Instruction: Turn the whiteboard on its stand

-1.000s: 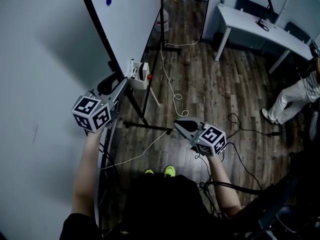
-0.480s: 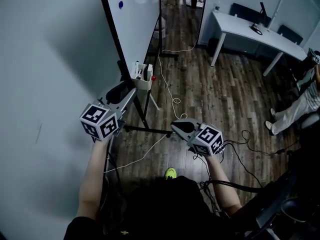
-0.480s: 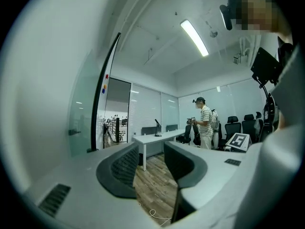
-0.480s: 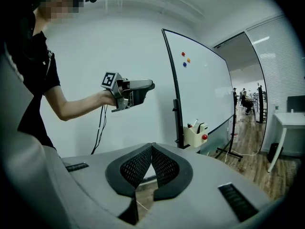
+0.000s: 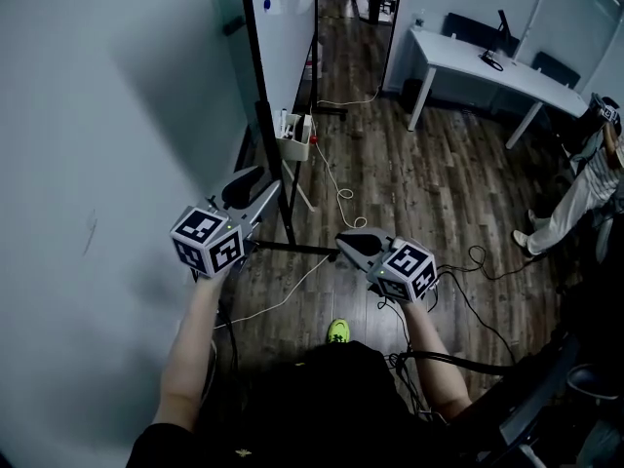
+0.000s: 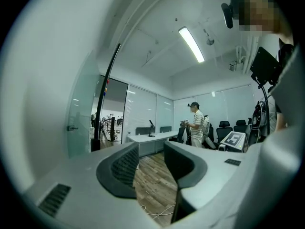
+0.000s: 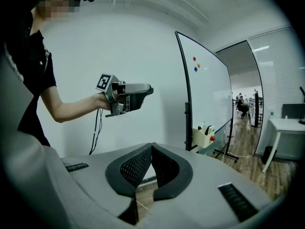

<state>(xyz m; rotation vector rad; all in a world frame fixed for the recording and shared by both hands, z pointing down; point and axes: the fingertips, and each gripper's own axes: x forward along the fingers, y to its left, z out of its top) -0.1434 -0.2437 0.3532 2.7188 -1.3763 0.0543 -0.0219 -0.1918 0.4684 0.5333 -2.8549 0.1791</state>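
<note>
My left gripper holds its jaws apart and empty, near the tall white, black-framed whiteboard, upright on its black stand. My right gripper has its jaws together, holding nothing.

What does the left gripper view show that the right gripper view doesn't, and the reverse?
Only the left gripper view: a standing person in a striped shirt, and a ceiling light strip. Only the right gripper view: the whiteboard face-on, its pen holder, and the right gripper with jaw tips together, nothing between. Both: the whiteboard (edge-on from the left), the white desk, the wood floor, and the left gripper, open and empty.
</note>
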